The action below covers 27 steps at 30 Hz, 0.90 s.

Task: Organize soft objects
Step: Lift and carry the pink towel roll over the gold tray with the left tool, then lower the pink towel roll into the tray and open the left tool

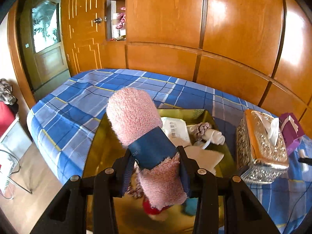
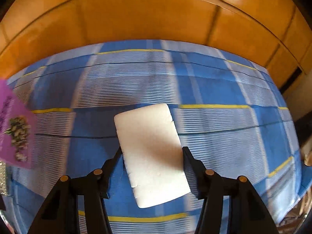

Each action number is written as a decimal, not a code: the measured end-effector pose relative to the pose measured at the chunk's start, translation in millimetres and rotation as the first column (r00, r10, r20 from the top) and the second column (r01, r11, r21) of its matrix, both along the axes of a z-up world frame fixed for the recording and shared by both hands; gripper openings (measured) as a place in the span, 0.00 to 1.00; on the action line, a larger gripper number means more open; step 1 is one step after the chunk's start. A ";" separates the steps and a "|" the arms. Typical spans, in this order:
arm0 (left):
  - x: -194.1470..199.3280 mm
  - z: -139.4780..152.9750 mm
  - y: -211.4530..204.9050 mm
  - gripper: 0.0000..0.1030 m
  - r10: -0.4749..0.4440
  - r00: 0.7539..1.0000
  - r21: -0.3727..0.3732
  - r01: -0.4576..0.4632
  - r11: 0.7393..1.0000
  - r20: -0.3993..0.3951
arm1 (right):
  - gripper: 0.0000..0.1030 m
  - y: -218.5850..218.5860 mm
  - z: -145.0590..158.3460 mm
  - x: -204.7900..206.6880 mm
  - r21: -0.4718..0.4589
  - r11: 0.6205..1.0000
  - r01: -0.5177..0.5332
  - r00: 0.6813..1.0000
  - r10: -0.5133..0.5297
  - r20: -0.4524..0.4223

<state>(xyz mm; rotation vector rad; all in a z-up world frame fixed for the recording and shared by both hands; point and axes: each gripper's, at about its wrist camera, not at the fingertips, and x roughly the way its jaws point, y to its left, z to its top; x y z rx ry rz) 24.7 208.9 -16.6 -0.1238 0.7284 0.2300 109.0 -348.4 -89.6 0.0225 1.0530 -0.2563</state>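
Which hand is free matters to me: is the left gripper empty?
No, the left gripper is clamped on a fluffy pink rolled cloth with a blue paper band, held above the gold tray.

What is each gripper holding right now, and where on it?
Left gripper clamps the pink fluffy roll just below its blue band. Right gripper grips the white foam block by its long sides.
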 end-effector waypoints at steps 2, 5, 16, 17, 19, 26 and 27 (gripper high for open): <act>-7.8 0.0 0.9 0.41 -0.002 1.000 0.008 0.001 1.000 0.007 | 0.55 13.9 -10.7 0.9 0.012 0.999 -0.030 0.999 0.030 -0.027; -17.5 -0.2 2.2 0.41 -0.003 1.000 0.016 0.003 1.000 0.021 | 0.58 21.7 -25.4 1.5 0.012 0.999 -0.047 0.995 0.047 -0.087; -27.5 -13.0 9.4 0.42 -0.002 1.000 -0.009 0.002 1.000 0.004 | 0.58 35.3 -30.4 -11.2 -0.029 0.996 -0.080 0.995 0.078 -0.061; -27.8 -14.7 10.6 0.42 -0.002 1.000 -0.012 0.002 1.000 0.000 | 0.58 33.3 -28.1 -10.2 -0.033 0.996 -0.084 0.995 0.082 -0.060; -28.9 -17.6 12.2 0.42 0.003 1.000 -0.007 -0.004 1.000 -0.007 | 0.58 31.1 -29.3 -7.5 -0.040 0.995 -0.090 0.994 0.087 -0.059; -34.7 -27.9 43.2 0.42 0.063 0.997 -0.082 -0.066 0.994 -0.040 | 0.58 34.2 -29.3 -8.9 -0.054 0.994 -0.098 0.994 0.095 -0.061; -35.5 -27.4 51.1 0.42 0.070 0.997 -0.114 -0.074 0.991 -0.041 | 0.58 34.5 -29.2 -9.1 -0.056 0.993 -0.100 0.993 0.096 -0.062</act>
